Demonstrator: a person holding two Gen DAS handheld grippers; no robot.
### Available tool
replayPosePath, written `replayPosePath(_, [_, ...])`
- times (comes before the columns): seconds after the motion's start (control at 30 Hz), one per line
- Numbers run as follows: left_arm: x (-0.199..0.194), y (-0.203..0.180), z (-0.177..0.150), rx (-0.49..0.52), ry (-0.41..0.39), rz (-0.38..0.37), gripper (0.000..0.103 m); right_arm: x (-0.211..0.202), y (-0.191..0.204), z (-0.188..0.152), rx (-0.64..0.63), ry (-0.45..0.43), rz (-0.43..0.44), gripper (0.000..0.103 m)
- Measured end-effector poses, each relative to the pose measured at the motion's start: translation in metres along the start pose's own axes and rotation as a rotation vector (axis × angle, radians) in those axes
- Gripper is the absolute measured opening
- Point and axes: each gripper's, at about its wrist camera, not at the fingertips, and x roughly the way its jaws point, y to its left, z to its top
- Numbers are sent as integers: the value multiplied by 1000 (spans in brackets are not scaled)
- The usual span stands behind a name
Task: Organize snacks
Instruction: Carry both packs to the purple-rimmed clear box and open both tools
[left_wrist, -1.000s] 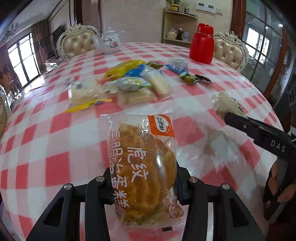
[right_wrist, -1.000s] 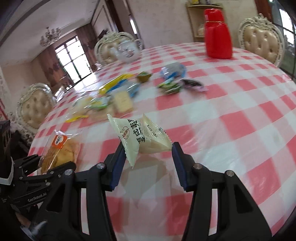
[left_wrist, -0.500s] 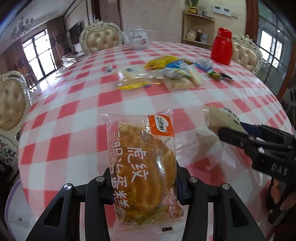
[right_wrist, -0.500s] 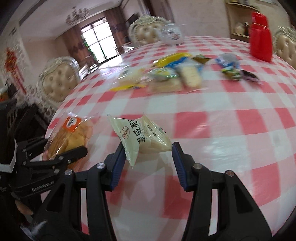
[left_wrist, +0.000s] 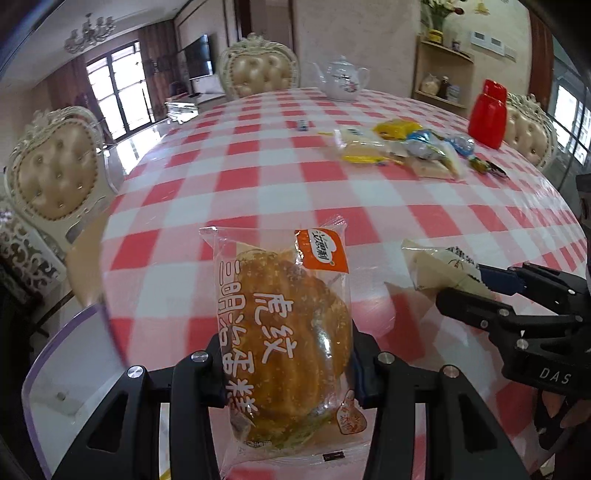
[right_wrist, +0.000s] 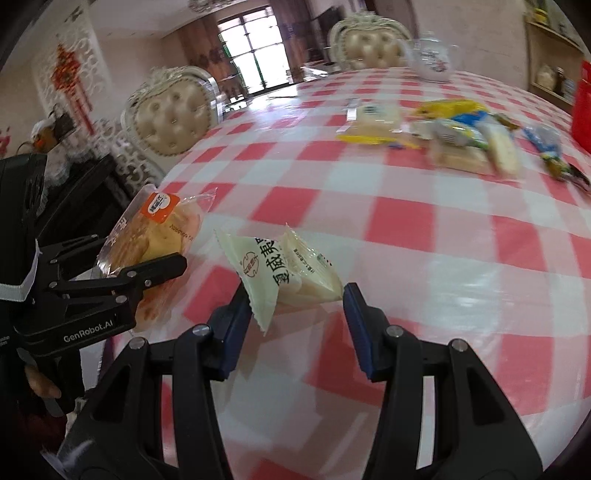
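Meanwhile, both hands are swinging away from the snack pile (left_wrist: 406, 147), which a second ago sat close ahead and is now lying well off toward the table's (left_wrist: 258, 177) far right, so the two picked items are probably being carried to a separate spot near this edge. The left gripper (left_wrist: 286, 365) is pinching the packaged cake (left_wrist: 284, 332) upright between its jaws, while the right gripper (right_wrist: 293, 314) is clamping the white snack packet (right_wrist: 284, 273), its pads pressing both sides.

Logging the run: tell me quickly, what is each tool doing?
Left tool: closed on the cake packet.
Right tool: closed on the white snack packet.
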Motion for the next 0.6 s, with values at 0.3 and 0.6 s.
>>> replayPosePath(0.3, [-23, 68, -31, -123, -5, 112, 47, 20, 71, -4, -153, 24, 120, 54])
replayPosePath(0.6, [-32, 133, -72, -253, 44, 232, 47, 36, 148, -17, -331, 70, 264, 54])
